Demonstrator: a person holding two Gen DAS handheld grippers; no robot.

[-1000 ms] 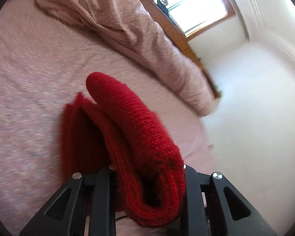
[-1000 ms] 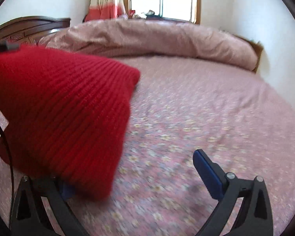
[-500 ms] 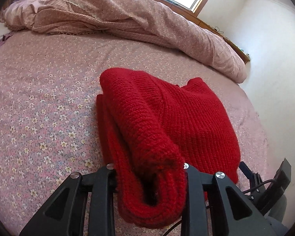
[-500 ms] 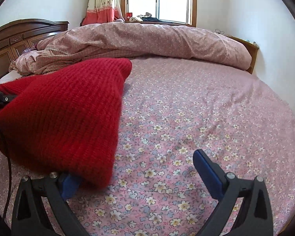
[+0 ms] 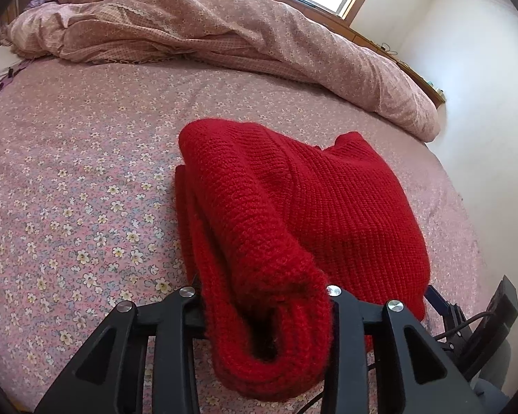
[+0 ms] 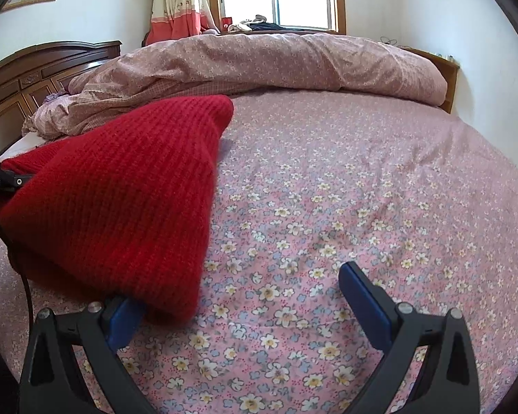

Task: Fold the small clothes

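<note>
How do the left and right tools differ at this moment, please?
The left tool is shut on a thick rolled edge of the red knit; the right tool stands wide open, gripping nothing. The knit fills the gap between the left tool's black fingers, while only a corner drapes over one blue pad of the right tool. Both are low over the flowered bedsheet.

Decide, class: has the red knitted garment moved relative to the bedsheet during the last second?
Yes. The red knitted garment has dropped from mid-air onto the floral bedsheet.
</note>
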